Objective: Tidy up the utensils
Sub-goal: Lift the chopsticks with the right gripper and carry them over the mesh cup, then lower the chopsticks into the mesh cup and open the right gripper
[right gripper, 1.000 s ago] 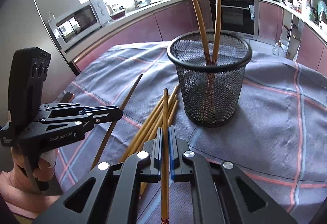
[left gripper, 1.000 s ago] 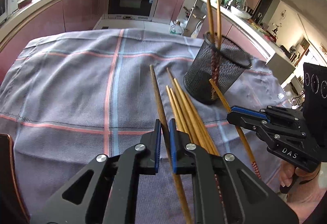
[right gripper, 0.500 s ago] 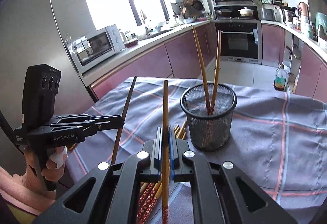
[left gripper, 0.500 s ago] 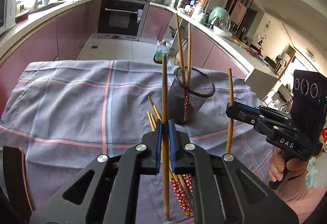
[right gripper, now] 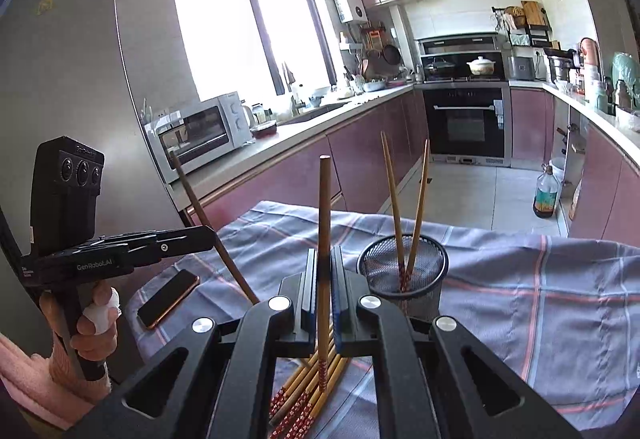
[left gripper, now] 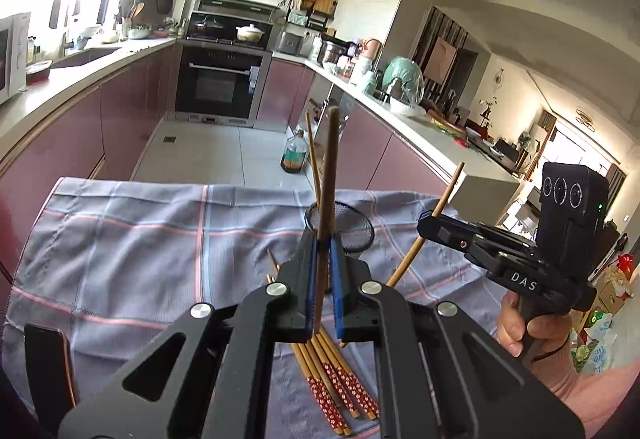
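My left gripper (left gripper: 323, 279) is shut on a dark brown chopstick (left gripper: 329, 175) and holds it upright above the table. My right gripper (right gripper: 323, 287) is shut on a lighter chopstick with a red patterned end (right gripper: 324, 207), also upright. A black mesh holder (right gripper: 403, 269) stands on the cloth with two chopsticks (right gripper: 394, 195) in it; it also shows in the left wrist view (left gripper: 352, 229), behind the held chopstick. Several loose chopsticks (left gripper: 340, 387) lie in a bundle on the cloth below both grippers; the right wrist view shows this bundle (right gripper: 304, 395) too.
A grey plaid cloth (right gripper: 540, 299) covers the table. A phone (right gripper: 168, 297) lies near its left edge. The right gripper (left gripper: 424, 227) appears right of the holder in the left wrist view; the left gripper (right gripper: 208, 237) appears at left in the right wrist view. Kitchen counters lie beyond.
Both grippers have risen well above the table, each lifting its chopstick from lying flat to upright. The holder and the loose bundle now look smaller and farther below.
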